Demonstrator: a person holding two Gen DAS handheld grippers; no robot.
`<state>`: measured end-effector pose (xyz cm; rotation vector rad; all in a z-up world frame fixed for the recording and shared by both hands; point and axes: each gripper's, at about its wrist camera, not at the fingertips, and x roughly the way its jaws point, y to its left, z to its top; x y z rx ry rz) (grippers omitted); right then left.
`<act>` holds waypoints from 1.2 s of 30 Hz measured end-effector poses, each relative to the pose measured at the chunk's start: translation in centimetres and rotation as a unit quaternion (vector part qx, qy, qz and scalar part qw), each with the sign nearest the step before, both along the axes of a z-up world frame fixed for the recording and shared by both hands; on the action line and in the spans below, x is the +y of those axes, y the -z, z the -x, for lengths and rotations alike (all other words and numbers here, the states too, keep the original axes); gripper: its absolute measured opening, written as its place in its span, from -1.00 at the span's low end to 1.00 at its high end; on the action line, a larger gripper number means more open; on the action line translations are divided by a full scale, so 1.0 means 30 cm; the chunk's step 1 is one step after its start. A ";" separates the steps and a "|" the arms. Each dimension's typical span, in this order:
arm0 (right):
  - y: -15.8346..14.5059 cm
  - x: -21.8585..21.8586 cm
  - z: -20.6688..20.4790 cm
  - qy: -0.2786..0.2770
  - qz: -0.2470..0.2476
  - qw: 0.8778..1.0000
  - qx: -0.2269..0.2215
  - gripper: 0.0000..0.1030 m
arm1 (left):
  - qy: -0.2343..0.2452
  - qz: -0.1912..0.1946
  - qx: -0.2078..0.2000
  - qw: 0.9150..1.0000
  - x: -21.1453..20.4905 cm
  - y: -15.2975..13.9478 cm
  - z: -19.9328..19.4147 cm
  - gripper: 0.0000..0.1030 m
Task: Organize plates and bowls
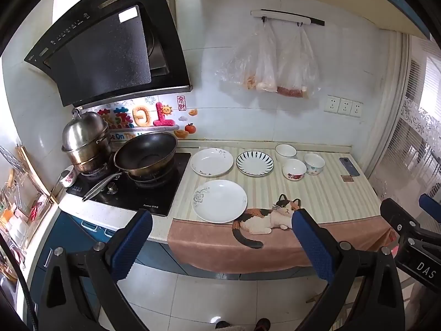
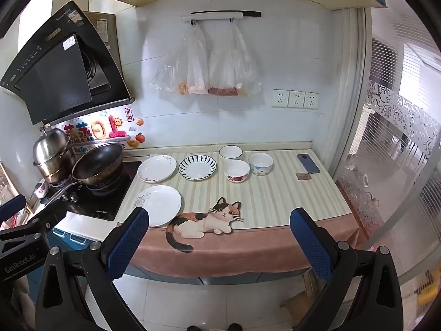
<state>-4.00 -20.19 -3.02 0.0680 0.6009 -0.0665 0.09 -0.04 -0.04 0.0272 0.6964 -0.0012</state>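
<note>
Three plates lie on the striped mat: a large white plate (image 1: 219, 201) (image 2: 160, 205) near the front, a flower-edged white plate (image 1: 211, 161) (image 2: 156, 168) behind it, and a blue-striped plate (image 1: 255, 163) (image 2: 197, 167) to its right. Three bowls cluster further right: a white bowl (image 1: 285, 151) (image 2: 231, 152), a red-flowered bowl (image 1: 294, 168) (image 2: 236, 170) and a blue-patterned bowl (image 1: 314, 163) (image 2: 260, 163). My left gripper (image 1: 222, 224) and right gripper (image 2: 219, 222) both hang open in front of the counter, short of the dishes, holding nothing.
A stove (image 1: 132, 190) with a wok (image 1: 146, 151) and a steel steamer pot (image 1: 85, 143) sits left of the mat. A phone (image 2: 308, 162) and a small card (image 2: 303, 176) lie at the right. Plastic bags (image 2: 206, 66) hang on the wall; a glass partition (image 2: 386, 138) bounds the right.
</note>
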 end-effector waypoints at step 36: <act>-0.022 -0.010 0.030 -0.001 -0.016 1.000 -0.012 1.00 | 0.004 -0.004 -0.016 1.000 -0.037 -0.042 0.027 1.00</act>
